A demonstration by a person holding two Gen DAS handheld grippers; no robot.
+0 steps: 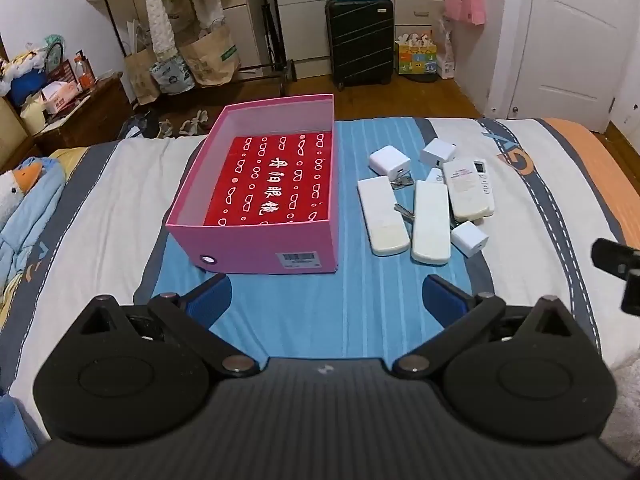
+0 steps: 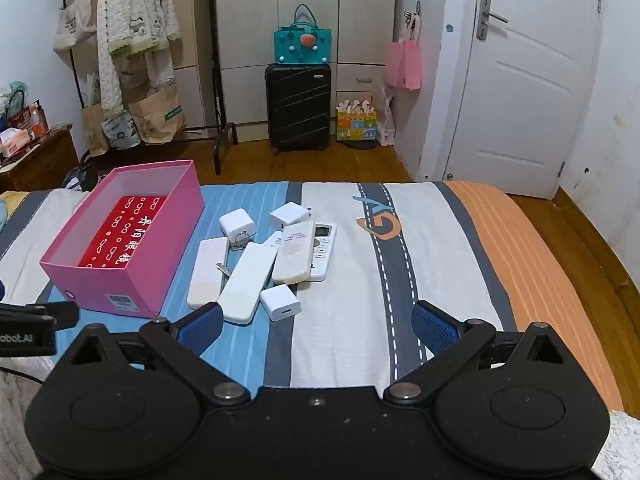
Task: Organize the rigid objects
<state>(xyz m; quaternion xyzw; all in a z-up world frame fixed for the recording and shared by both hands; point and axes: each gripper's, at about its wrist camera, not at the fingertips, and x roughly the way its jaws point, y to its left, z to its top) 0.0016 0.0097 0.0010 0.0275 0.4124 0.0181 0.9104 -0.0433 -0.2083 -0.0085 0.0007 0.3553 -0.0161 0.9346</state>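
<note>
Bedroom scene, striped blue, white and orange bedspread point(image 2: 400, 300) spreading under both tools. I'm holding the left gripper point(image 1: 326, 300) with its blue pads wide apart, gripping nothing, facing the open pink cardboard box with a red printed liner point(image 1: 260, 256). I'm hovering the right gripper point(image 2: 318, 326), likewise spread and empty, just short of the pile of white plastic remotes and small white cube chargers point(image 2: 264, 256), which is lying right of the box. Nearest piece, one cube charger point(image 2: 280, 303), is sitting ahead and slightly left of the right tongs. Remotes' long axes are running roughly away from me. Right hand looks nearer, so I'm judging it takes the first pick.
</note>
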